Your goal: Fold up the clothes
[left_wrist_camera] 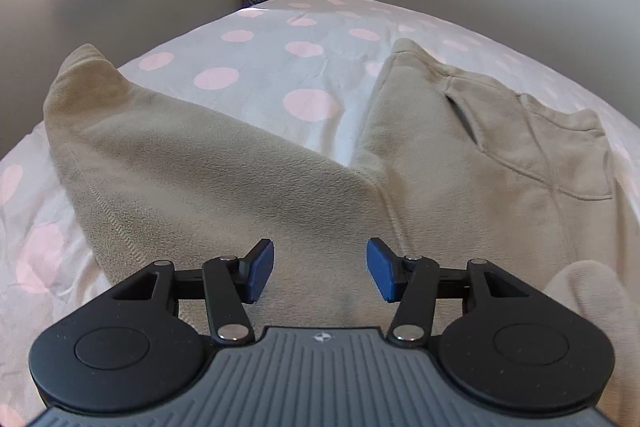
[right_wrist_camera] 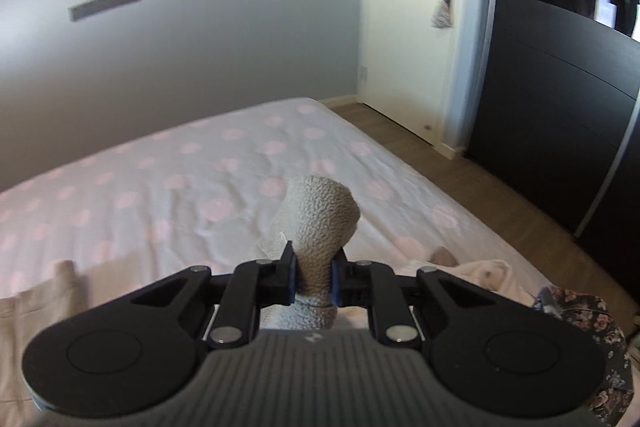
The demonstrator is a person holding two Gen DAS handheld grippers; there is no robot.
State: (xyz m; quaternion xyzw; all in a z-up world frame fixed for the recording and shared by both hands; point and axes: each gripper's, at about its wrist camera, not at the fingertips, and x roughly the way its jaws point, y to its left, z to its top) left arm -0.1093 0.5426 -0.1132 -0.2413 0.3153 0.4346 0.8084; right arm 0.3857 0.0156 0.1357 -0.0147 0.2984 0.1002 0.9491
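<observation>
The beige trousers (left_wrist_camera: 224, 171) lie spread on the polka-dot bed (left_wrist_camera: 256, 67), legs diverging toward 11 and 1 o'clock, waist nearest the camera. The left gripper (left_wrist_camera: 320, 269) hovers over the waist, jaws half open, holding nothing. The right gripper (right_wrist_camera: 314, 277) is clamped on a textured grey-white garment (right_wrist_camera: 320, 223), its bunched end projecting toward 12 o'clock.

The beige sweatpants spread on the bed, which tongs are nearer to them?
Left. The left tongs hover open just above the beige sweatpants; the right tongs grip a textured fleece piece, sweatpants off to their left.
</observation>
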